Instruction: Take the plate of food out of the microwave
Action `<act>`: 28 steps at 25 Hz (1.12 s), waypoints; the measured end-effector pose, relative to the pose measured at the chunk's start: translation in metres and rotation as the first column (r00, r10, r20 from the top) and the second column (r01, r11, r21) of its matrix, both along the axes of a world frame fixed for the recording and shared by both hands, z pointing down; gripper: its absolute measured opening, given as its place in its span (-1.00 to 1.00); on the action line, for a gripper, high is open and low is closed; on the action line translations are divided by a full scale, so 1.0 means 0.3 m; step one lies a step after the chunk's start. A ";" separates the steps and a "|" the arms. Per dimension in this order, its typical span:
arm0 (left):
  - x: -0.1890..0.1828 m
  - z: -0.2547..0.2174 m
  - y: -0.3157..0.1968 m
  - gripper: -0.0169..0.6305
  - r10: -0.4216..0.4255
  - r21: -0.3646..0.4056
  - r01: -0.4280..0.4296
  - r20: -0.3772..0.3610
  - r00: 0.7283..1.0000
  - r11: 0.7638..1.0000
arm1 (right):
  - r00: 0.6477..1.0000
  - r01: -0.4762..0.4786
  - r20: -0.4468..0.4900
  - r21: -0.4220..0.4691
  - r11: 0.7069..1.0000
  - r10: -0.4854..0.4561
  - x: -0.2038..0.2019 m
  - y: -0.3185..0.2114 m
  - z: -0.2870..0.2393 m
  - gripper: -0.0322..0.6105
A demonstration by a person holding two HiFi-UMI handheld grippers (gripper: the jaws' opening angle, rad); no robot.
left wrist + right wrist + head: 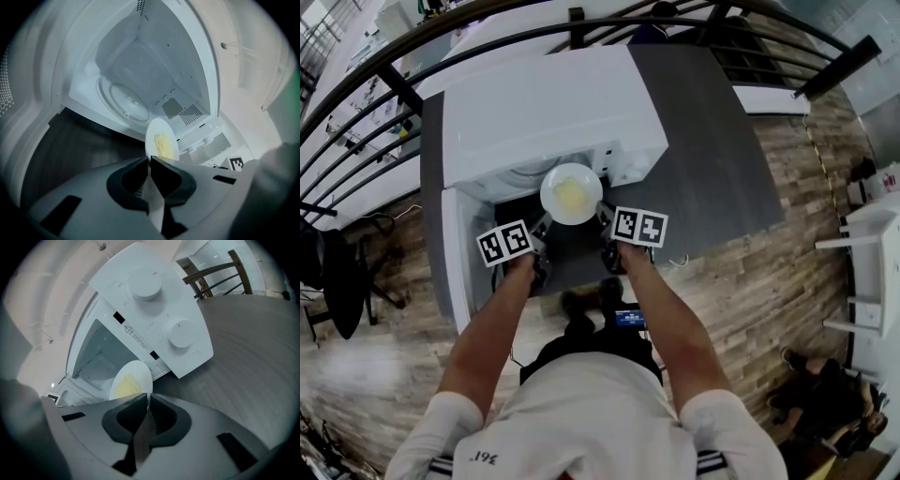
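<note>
Grey table, wooden floor

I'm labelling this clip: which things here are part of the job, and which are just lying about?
In the job:
plate of food
microwave
left gripper and right gripper, each shut on the plate's rim

Just about:
black chair
railing
white shelf unit

Forearms outstretched, left hand-held gripper and right hand-held gripper both tight on plate rim.
</note>
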State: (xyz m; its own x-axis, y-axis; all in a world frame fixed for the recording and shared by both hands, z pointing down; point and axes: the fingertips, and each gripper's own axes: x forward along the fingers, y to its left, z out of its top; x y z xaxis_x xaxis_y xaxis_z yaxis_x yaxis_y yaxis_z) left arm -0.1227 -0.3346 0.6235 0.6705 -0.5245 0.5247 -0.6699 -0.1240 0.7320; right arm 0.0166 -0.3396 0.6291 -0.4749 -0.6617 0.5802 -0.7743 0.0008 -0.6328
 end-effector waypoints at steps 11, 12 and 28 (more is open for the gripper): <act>0.112 0.005 0.103 -0.88 0.119 0.002 -0.119 0.009 0.993 0.993 | 0.997 -0.077 -0.016 -0.008 0.997 0.077 0.108 0.147 0.006 -0.83; 0.127 0.007 0.118 -0.88 0.131 0.000 -0.131 0.009 0.991 0.991 | 0.996 -0.086 -0.019 -0.012 0.996 0.085 0.123 0.165 0.008 -0.83; 0.614 0.063 0.247 -0.88 0.299 -0.021 -0.298 0.029 0.954 0.954 | 0.983 -0.173 -0.065 -0.049 0.984 0.170 0.603 0.325 0.059 -0.83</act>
